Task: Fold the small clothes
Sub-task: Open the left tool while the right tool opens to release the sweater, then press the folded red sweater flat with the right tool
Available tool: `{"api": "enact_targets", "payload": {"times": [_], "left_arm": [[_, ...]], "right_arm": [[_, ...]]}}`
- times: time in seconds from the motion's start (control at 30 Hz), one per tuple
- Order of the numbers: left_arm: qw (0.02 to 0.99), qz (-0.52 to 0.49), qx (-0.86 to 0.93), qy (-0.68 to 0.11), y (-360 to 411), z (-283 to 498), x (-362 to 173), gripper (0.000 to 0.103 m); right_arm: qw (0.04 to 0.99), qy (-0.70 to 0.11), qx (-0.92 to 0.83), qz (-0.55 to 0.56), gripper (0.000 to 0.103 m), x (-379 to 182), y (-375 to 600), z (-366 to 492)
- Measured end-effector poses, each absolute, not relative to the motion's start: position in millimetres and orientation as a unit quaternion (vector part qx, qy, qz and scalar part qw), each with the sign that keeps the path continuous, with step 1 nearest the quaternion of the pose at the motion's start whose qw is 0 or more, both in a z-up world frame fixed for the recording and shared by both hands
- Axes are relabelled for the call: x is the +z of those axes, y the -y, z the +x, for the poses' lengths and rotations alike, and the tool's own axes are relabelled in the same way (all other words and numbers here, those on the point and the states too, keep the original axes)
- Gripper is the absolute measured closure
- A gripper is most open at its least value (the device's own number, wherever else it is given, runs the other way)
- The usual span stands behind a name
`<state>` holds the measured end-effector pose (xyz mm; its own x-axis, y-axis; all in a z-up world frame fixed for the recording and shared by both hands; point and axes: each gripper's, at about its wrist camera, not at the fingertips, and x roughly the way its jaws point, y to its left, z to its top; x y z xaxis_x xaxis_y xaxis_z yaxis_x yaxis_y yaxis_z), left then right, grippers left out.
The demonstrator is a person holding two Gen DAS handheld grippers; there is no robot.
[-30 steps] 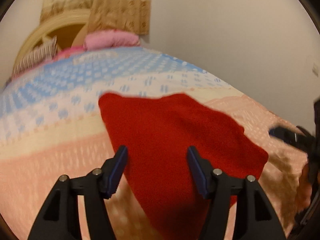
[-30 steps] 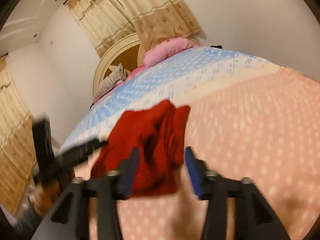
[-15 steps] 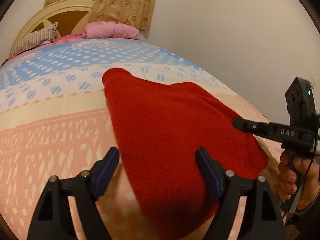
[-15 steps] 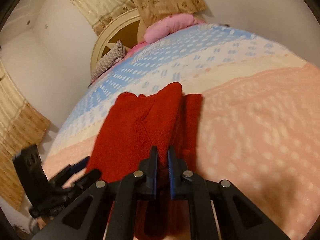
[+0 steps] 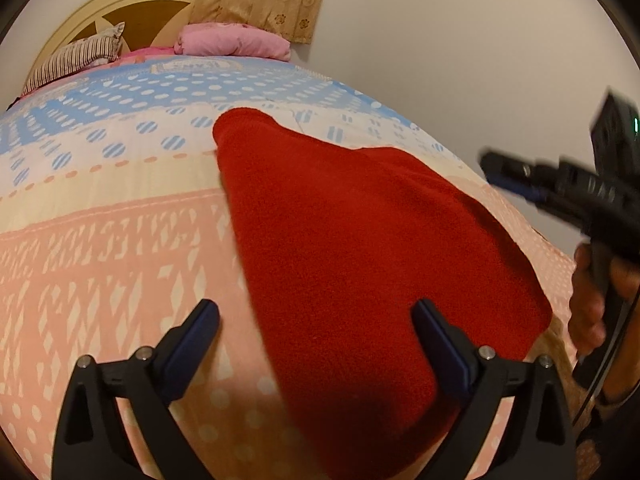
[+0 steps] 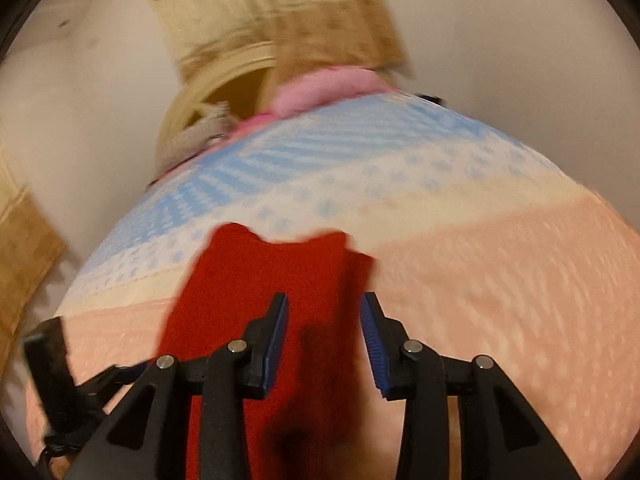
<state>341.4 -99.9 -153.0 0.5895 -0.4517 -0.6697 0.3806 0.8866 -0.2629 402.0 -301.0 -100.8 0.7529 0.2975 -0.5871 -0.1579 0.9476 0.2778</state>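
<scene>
A red fleece garment lies folded lengthwise on the bedspread, running from the near edge toward the headboard. My left gripper is open wide, its jaws on either side of the garment's near left part, holding nothing. My right gripper is open above the garment near its right edge, holding nothing. The right gripper also shows blurred at the right of the left wrist view. The left gripper shows at the lower left of the right wrist view.
The bedspread is pink near me, then cream, then blue with dots. A pink pillow, a striped pillow and a round headboard stand at the far end. A wall runs along the right.
My right gripper, shut on the garment's edge half a second ago, has opened and lifted off it. My left gripper has opened wider and drawn back a little.
</scene>
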Motion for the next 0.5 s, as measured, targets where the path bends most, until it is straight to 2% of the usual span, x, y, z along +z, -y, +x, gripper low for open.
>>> {"api": "enact_targets", "payload": {"times": [0.03, 0.07, 0.23, 0.37, 0.5], "left_arm": [[0.891, -0.044, -0.234, -0.386, 100.4, 340.9, -152.2, 0.003], [0.893, -0.042, -0.234, -0.382, 100.5, 339.5, -150.5, 0.003], [0.907, -0.070, -0.246, -0.336, 86.4, 328.2, -139.3, 0.000], [0.896, -0.072, -0.215, -0.382, 88.3, 343.9, -150.2, 0.000], [0.887, -0.063, -0.212, -0.406, 93.3, 349.1, -157.3, 0.000]], "right_arm": [[0.927, -0.336, 0.142, 0.092, 0.063, -98.5, 291.2, 407.8], [0.914, -0.360, 0.171, 0.076, 0.057, -101.5, 278.3, 418.7], [0.888, -0.425, 0.166, 0.059, 0.057, -136.1, 273.0, 445.7], [0.878, -0.428, 0.181, 0.115, 0.059, -152.1, 301.2, 443.8], [0.881, -0.434, 0.174, 0.075, 0.059, -150.6, 290.8, 440.3]]}}
